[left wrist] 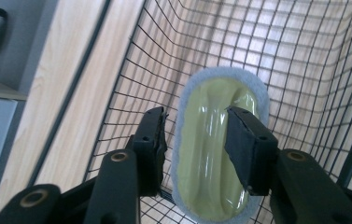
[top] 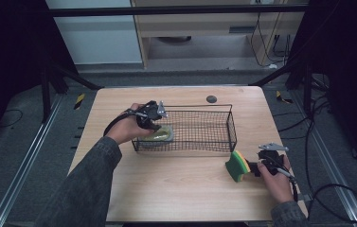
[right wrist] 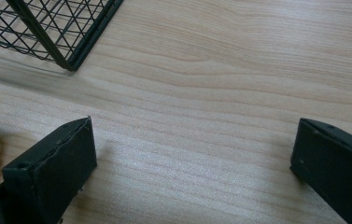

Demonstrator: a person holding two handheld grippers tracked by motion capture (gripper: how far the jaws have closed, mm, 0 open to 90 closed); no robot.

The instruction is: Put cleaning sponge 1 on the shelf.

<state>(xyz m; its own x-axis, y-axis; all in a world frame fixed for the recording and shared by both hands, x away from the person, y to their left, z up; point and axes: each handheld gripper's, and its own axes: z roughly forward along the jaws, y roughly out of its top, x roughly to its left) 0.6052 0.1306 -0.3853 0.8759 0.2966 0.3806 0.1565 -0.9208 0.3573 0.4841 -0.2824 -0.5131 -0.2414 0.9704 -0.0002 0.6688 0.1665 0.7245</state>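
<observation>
basket: black wire basket (top: pixel 200 130) mid-counter (top: pixel 176 194); landmark for everything below
scrub pad: pale green, blue-grey rim (left wrist: pixel 218 144); lies on the basket floor at its left end
left gripper (top: pixel 153 124): over the basket's left end; fingers (left wrist: pixel 151 149) parted, either side of the pad, not pressing on it
right gripper (top: pixel 254 169): off the basket's front-right corner; fingers (right wrist: pixel 54 170) wide apart, nothing held
sponge: green-yellow (top: pixel 237 166); on the counter near that same corner, just beside the right fingers

Light: overhead light is brightening the counter (top: pixel 176 189) while its surroundings are staying dark.
Glare: highlights are shining on the scrubber (left wrist: pixel 215 154) inside the wire basket (left wrist: pixel 304 70).
Shadow: soft shade is falling beside the basket.
Focus: near tongs are blurring slightly.
</observation>
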